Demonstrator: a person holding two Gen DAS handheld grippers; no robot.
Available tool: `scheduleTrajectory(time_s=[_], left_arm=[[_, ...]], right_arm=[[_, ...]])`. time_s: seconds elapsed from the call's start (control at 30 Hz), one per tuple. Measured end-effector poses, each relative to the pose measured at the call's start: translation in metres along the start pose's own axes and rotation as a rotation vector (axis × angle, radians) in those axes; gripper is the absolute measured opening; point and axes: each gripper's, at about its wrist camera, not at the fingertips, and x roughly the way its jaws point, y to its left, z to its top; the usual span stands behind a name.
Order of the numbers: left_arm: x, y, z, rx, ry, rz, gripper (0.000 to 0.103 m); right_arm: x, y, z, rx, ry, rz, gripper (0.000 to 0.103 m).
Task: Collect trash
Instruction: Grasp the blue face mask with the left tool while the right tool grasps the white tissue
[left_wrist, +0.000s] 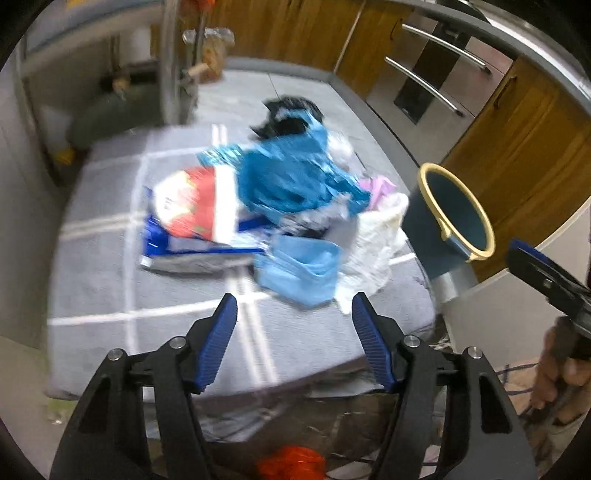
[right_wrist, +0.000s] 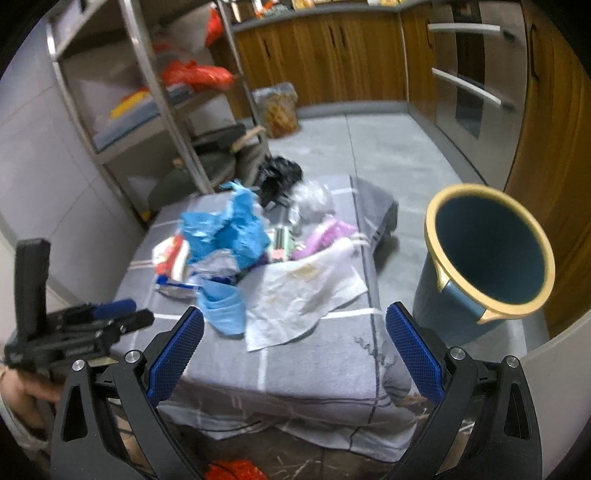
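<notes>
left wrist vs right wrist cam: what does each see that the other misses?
Left wrist only: the open left gripper from behind; the right gripper at its frame edge.

Right wrist only: the open right gripper from behind; the metal shelving rack holding orange plastic bags; the stained white paper sheet spread flat.

Both: the grey checked cloth, the crumpled blue plastic bag, the light blue folded pouch, the dark blue yellow-rimmed bin.

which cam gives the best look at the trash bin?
Right wrist. The blue bin shows its whole yellow rim, its interior with nothing visible inside, and most of its wall, standing on the floor beside the cloth-covered table. The left wrist view shows the same bin smaller, near the right side, rim seen obliquely.
</notes>
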Motion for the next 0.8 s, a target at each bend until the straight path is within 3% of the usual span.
scheduleTrajectory(time_s=[0.2,0.43,0.5,0.6,0.63,0.8], left_arm=[[0.041,-0.028,0.008,0.058,0.026,0.036,0.065],[0.082,-0.034,0.018,0.054,0.083,0.070,0.065],[0.094,-0.040,0.020,0.069,0.102,0.064,0.059],[0.103,-0.043,0.019,0.105,0.131,0.094,0.035],[0.105,-0.043,0.017,0.112,0.139,0.095,0.022],[0.094,-0.039,0.012,0.107,0.129,0.054,0.016]], right_arm=[[0.015,-0.025,-0.005,0.091,0.039,-0.018,0.098],[0.020,-0.046,-0.018,0.154,0.063,-0.030,0.098],[0.022,-0.050,-0.018,0.165,0.069,-0.029,0.098],[0.026,-0.052,-0.019,0.165,0.074,-0.030,0.098],[0.028,-0.053,-0.019,0.168,0.076,-0.028,0.098],[0.043,-0.050,-0.017,0.175,0.087,-0.007,0.098]])
